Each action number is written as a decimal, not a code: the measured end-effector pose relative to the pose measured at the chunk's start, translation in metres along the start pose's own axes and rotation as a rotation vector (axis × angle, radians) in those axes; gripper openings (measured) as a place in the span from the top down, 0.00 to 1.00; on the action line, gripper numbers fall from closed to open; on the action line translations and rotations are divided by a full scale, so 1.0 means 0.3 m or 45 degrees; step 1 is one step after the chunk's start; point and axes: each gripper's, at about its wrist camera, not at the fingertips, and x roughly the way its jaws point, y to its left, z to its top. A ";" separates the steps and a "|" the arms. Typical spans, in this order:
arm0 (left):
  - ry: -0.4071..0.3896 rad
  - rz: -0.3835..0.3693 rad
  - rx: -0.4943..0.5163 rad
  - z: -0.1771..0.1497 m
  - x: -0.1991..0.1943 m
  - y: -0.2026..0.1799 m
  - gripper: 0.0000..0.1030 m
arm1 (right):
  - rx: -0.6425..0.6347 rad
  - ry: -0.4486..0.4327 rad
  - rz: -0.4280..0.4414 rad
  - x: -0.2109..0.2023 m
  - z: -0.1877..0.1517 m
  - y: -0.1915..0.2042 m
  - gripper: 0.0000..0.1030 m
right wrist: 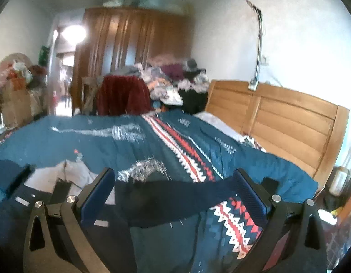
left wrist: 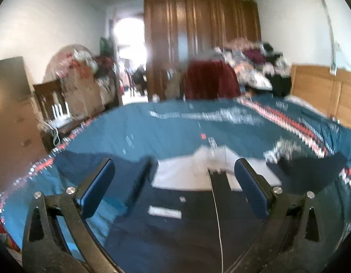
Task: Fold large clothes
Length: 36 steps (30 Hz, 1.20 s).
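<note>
We see the left tool [left wrist: 174, 179] with its two blue-padded fingers [left wrist: 97, 187] spread wide, nothing between them; it hangs above the dark navy garment [left wrist: 175, 227] without touching it, as far as the blur lets us judge. The garment lies spread on the bed's teal patterned quilt [left wrist: 152, 132], at the near edge of the bed, with a pale lining panel [left wrist: 186, 173] showing at its top and a thin white cord [left wrist: 217, 216] running down its middle. A small white label [left wrist: 164, 211] sits on the navy cloth below that panel.

The right tool [right wrist: 174, 187] is likewise fully open and grips nothing. Between and beyond its fingers [right wrist: 98, 193] a navy sleeve of the garment [right wrist: 175, 193] stretches sideways across the quilt [right wrist: 96, 141], over the red and white zigzag band [right wrist: 182, 154]. We cannot tell whether the pads brush the cloth.

Beyond the far edge of the bed stands a brown wardrobe [left wrist: 200, 41], with a dark red cloth [left wrist: 209, 79] draped in front and a heap of mixed clothes [right wrist: 171, 77] beside it. A wooden headboard [right wrist: 277, 122] closes the bed's right side
</note>
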 end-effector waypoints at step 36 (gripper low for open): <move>0.396 0.130 -0.082 -0.062 -0.014 0.103 0.00 | -0.106 0.261 0.191 -0.154 -0.115 0.237 0.00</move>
